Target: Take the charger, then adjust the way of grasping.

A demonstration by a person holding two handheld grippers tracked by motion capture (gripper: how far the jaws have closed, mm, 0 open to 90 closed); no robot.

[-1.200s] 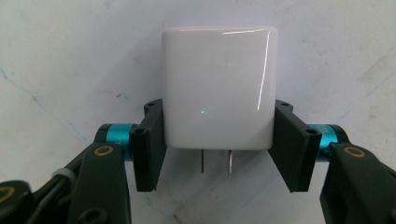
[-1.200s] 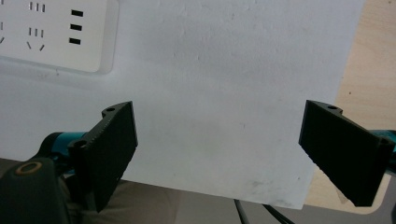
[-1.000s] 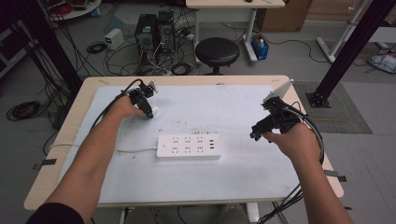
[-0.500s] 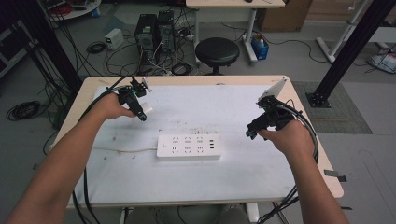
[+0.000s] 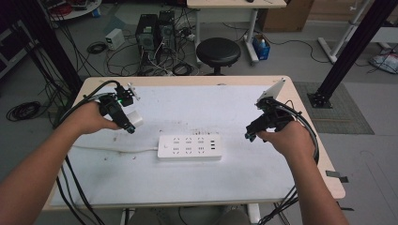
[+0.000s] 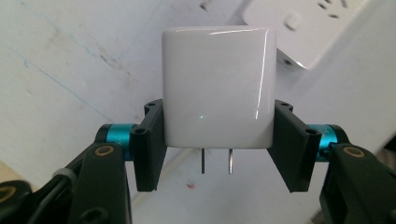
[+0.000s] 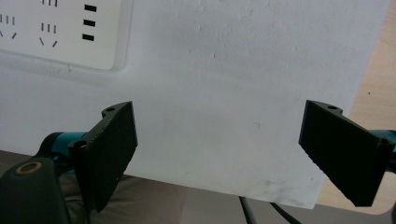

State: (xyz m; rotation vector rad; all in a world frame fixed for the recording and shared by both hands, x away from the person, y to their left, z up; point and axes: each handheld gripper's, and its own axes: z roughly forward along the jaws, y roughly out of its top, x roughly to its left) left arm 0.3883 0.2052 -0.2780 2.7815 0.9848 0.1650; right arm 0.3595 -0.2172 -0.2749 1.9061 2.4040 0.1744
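Your left gripper (image 6: 216,140) has its fingers (image 6: 150,144) clamped on the two side faces of a white charger (image 6: 218,88); the pads press flat against it. The charger is a glossy, rounded white cube with two metal prongs showing at its underside in the left gripper view. In the high view it sits lifted above the tabletop (image 5: 197,185), left of the white power strip (image 5: 189,147) and apart from it. Your right gripper (image 7: 217,149) hovers over the white mat right of the strip, fingers (image 7: 116,140) spread wide, nothing between them.
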